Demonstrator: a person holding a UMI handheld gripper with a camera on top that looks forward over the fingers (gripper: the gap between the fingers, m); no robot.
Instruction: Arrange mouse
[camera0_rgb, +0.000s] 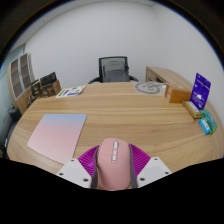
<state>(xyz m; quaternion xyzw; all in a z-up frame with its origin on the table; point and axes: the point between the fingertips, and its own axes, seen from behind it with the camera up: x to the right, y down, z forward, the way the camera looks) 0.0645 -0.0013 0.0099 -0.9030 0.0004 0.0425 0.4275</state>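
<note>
A pink computer mouse (113, 163) with a pale scroll wheel sits between my two fingers, which press on its sides with their magenta pads (88, 157). My gripper (113, 166) is shut on the mouse and holds it over the near edge of the wooden table (130, 115). A pale pink mouse mat (58, 133) lies on the table just ahead and to the left of the fingers.
A black office chair (114, 69) stands beyond the table's far edge. A purple box (202, 89) and a small teal object (207, 124) are at the right. A roll of tape (150, 88) and papers (70, 92) lie at the far side. Shelves (22, 80) stand at the left.
</note>
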